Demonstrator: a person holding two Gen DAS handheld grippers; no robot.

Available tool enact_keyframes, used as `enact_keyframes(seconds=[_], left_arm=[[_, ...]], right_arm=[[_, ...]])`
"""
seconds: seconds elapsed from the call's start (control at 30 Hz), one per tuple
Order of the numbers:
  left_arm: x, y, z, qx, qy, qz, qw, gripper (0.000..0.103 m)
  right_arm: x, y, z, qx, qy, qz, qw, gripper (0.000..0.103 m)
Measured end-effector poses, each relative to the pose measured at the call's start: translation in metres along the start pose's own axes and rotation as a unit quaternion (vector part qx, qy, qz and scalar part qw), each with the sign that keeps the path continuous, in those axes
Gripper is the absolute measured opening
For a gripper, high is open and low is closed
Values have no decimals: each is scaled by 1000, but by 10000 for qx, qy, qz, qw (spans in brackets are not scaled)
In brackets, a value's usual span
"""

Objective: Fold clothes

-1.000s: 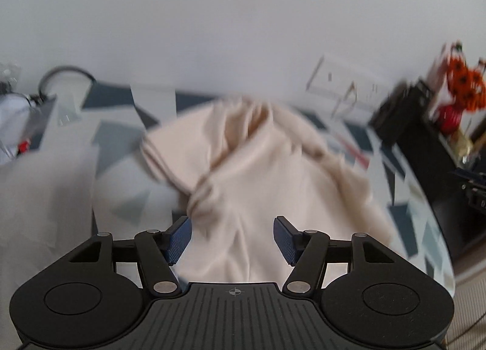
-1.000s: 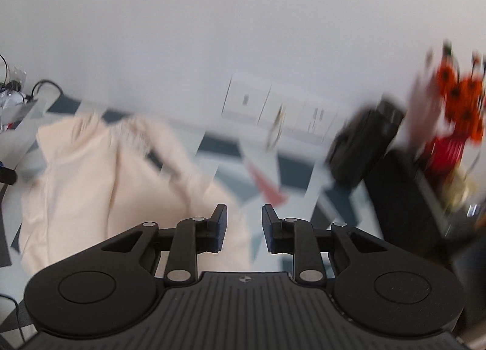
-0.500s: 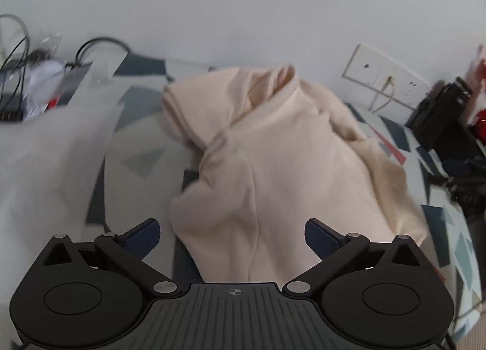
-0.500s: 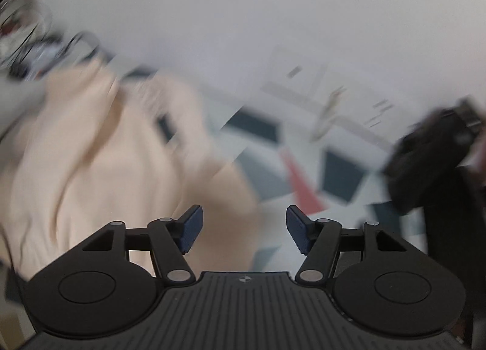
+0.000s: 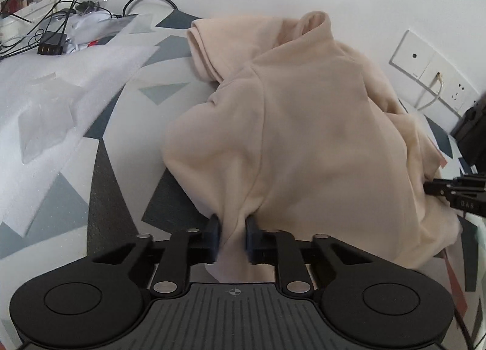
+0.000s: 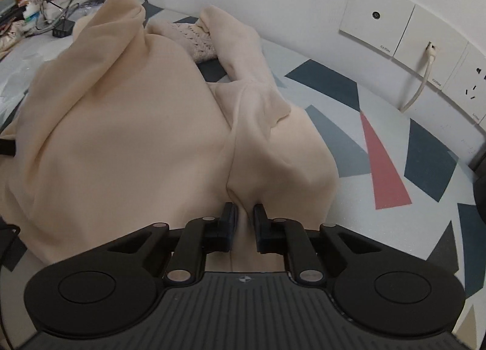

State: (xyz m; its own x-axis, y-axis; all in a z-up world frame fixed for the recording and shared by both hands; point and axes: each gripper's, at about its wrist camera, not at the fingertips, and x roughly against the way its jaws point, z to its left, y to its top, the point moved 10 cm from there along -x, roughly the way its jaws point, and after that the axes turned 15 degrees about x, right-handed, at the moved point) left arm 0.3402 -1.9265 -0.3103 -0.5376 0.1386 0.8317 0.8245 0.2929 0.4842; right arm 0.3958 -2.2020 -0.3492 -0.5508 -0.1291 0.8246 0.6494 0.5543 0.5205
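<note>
The left gripper [image 5: 232, 236] is closing, a pinch of the cream garment [image 5: 303, 125] pressed between its blue pads. The right gripper [image 6: 244, 225] is closing likewise on a fold at the near edge. The garment lies crumpled on the patterned table [image 6: 395, 152], below wall sockets [image 6: 404, 31].

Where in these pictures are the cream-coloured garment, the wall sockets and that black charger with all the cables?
cream garment [image 6: 136, 143], right wrist view, on its broad smooth back.
wall sockets [image 6: 404, 31], right wrist view, on the middle white plate.
black charger [image 5: 51, 46], left wrist view, on its top face.
</note>
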Motion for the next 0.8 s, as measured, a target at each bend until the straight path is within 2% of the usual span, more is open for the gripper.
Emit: enact_keyframes(seconds=[0.3, 0.4, 0.47, 0.5, 0.57, 0.63, 0.7, 0.73, 0.8], left_arm=[[-18, 20, -18, -228, 12, -145, 9996, 15], [-26, 29, -25, -374, -71, -212, 9990, 19], [-25, 33, -26, -538, -182, -221, 9981, 30], [-20, 35, -27, -677, -253, -235, 9971, 32], [-11, 37, -27, -954, -394, -262, 9943, 35], [-1, 38, -26, -1243, -504, -313, 9905, 51], [9, 35, -19, -1558, -548, -415, 9854, 63], [14, 34, -15, -1714, -571, -465, 9824, 66], [23, 29, -9, -2057, -619, -547, 9751, 71]], right_arm=[[33, -46, 7, -551, 164, 68, 9983, 13], [41, -53, 15, -767, 167, 59, 9969, 14], [49, -52, 16, -838, 32, -99, 9964, 16], [57, -49, 17, -789, -106, -280, 9964, 18], [74, -44, 19, -694, -359, -633, 9949, 37], [88, -40, 25, -594, -425, -859, 9936, 45], [96, -44, 38, -395, -403, -931, 9941, 50], [96, -47, 46, -265, -402, -896, 9948, 55], [92, -56, 63, 37, -457, -736, 9962, 59]])
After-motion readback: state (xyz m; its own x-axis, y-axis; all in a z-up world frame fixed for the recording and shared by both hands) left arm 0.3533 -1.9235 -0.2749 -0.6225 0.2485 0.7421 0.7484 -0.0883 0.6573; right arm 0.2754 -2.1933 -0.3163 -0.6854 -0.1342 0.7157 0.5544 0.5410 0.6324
